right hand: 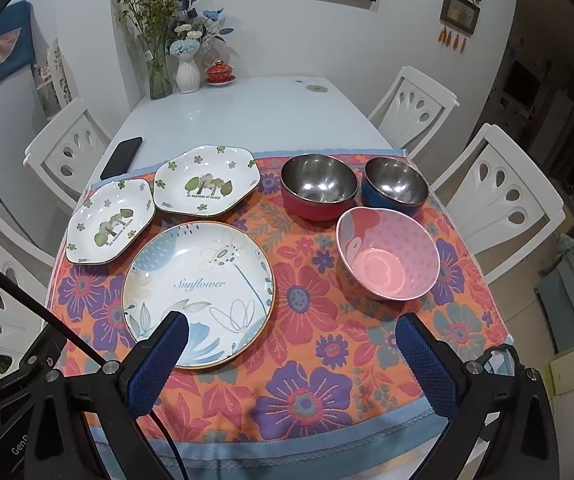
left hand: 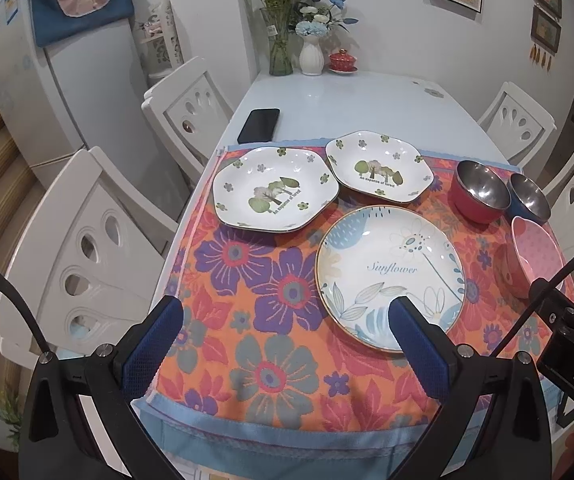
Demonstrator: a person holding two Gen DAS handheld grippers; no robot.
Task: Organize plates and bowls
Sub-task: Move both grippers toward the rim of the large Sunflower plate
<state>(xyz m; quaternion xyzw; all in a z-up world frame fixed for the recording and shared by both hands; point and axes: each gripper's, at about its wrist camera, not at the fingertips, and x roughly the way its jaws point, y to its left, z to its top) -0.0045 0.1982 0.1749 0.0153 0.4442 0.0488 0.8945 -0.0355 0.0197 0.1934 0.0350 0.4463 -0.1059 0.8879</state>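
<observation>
On a flowered cloth (left hand: 271, 280) (right hand: 327, 340) lie a round "Sunflower" plate (left hand: 387, 268) (right hand: 203, 280), two hexagonal tree-print plates (left hand: 271, 188) (left hand: 379, 168) (right hand: 109, 220) (right hand: 207, 180), a red steel-lined bowl (left hand: 477, 192) (right hand: 319, 184), a blue steel-lined bowl (left hand: 529, 196) (right hand: 395, 184) and a pink bowl (left hand: 535, 256) (right hand: 387, 256). My left gripper (left hand: 287, 312) is open and empty above the cloth's near edge, left of the round plate. My right gripper (right hand: 293, 328) is open and empty, near the front between the round plate and the pink bowl.
A black phone (left hand: 259, 125) (right hand: 122, 156) lies on the white table (left hand: 347, 104) behind the cloth. Vases with flowers (left hand: 311, 56) (right hand: 187, 74) and a red lidded cup (left hand: 343, 62) (right hand: 219, 73) stand at the far end. White chairs (left hand: 83, 248) (right hand: 503, 196) line both sides.
</observation>
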